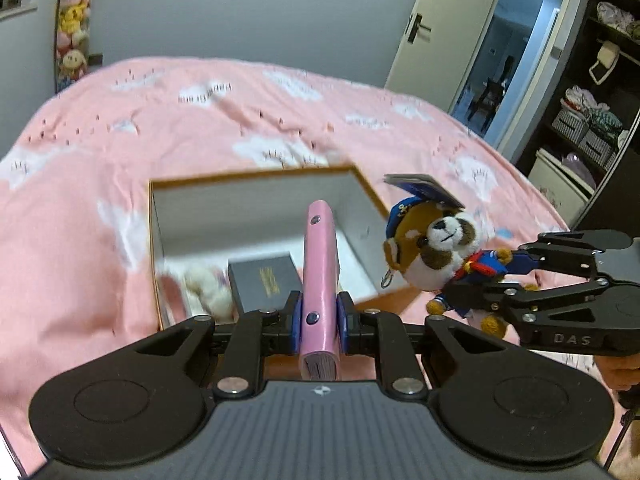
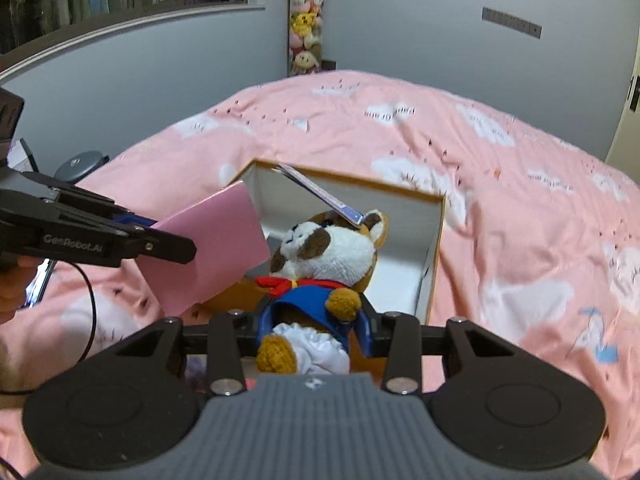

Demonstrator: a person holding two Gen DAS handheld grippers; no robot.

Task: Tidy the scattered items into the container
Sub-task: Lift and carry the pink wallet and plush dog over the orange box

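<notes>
In the left wrist view we see the left gripper [image 1: 319,317] at lower centre, its blue pads clamped on the spine of a pink notebook [image 1: 320,276]. The notebook stands on edge; its long axis runs away from the camera, toward the open box [image 1: 256,184] at centre frame. In the right wrist view the right gripper [image 2: 316,330], at lower centre, is clamped on the lower body of a plush dog [image 2: 320,256], whose head points up and away toward the box [image 2: 436,240].

We judge the decisive relation to be this: both held items hang above the near rim of the box, with its cavity ahead of and below the tips. The notebook already overlaps the opening at centre frame in the left view, so the left hand appears the nearer. The plush dog sits at the right edge of the box there.

Materials: the notebook has a smooth, stiff pink cover with two snap studs and a visible page block. The plush dog is soft pile in brown and white, with a red scarf, blue jacket, blue cap and a flat card tag [image 1: 424,188] over its head. The box is rigid board, white inside with a tan rim. On its floor lie a dark rectangular case [image 1: 266,280] with gold print and a blurred white fluffy item [image 1: 208,290]. The box rests on a pink bedspread [image 1: 200,120] printed with white clouds.
</notes>
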